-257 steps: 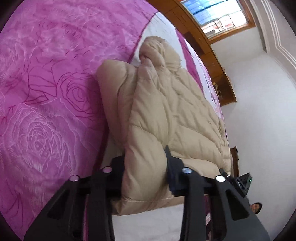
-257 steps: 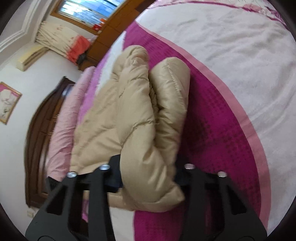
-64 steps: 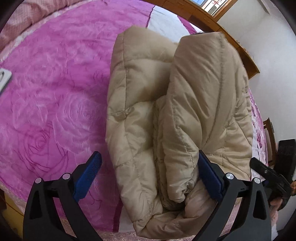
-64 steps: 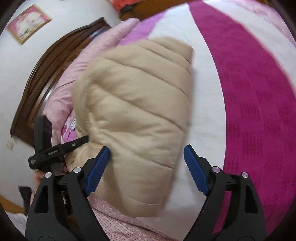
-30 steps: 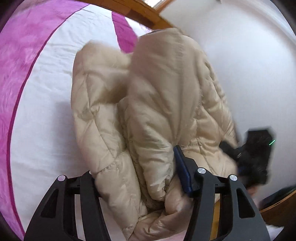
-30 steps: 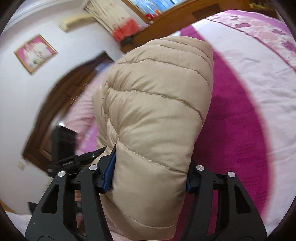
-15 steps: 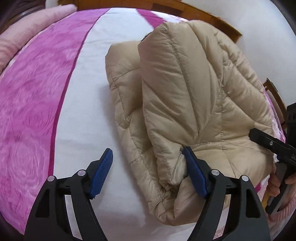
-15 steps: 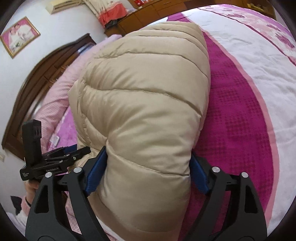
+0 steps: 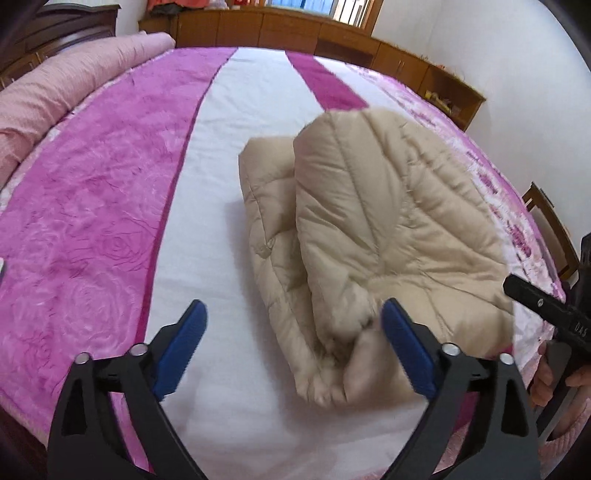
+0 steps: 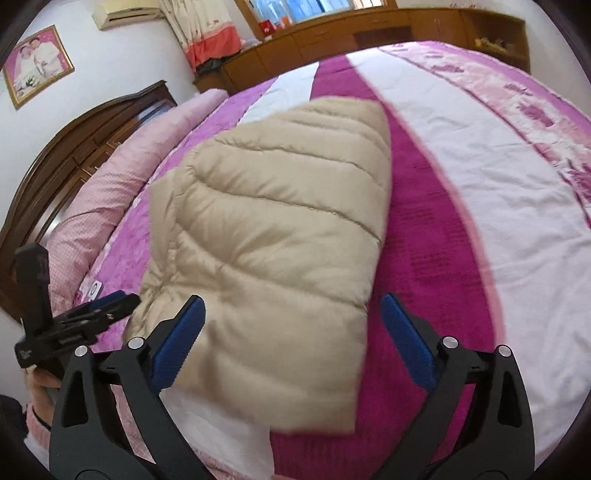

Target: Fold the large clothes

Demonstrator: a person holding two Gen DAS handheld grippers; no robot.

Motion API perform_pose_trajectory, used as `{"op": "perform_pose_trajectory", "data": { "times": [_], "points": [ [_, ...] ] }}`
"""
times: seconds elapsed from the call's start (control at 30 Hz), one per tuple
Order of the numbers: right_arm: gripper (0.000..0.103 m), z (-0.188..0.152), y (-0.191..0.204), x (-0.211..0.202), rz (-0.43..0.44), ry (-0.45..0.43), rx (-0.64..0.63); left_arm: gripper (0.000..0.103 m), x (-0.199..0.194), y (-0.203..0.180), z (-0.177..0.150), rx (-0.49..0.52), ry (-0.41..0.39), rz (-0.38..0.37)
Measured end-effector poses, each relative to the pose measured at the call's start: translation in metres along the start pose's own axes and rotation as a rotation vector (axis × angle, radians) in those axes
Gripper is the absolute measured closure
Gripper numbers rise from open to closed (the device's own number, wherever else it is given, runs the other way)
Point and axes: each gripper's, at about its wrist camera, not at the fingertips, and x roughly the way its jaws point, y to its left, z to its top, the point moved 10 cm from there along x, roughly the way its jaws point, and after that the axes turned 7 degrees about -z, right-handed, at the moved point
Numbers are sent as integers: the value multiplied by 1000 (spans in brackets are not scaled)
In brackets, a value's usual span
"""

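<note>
In the left wrist view, the black body of the right hand-held gripper (image 9: 546, 308) carries small light letters, perhaps "DAS". No other text is readable.

Pink/white bedspread (image 9: 229, 155), pink bolster (image 9: 55, 92), wood cabinets (image 9: 280, 29), framed photo (image 10: 37, 64), curtain (image 10: 207, 26).

Black left tongs (image 9: 291, 325) and right tongs (image 10: 291, 321), blue pads (image 9: 181, 347), silver screws, pink sleeve (image 10: 37, 410).
</note>
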Motion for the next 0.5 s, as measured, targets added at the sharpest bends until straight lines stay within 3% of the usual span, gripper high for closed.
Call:
{"op": "perform_pose_trajectory", "data": {
  "times": [0.2, 0.5],
  "points": [
    [4, -33, -3, -28, -50, 10, -38, 6, -19, -13, -19, 13, -14, 33],
    [4, -74, -11, -35, -138, 29, -28, 6, -10, -32, -59, 42, 52, 61]
  ]
}}
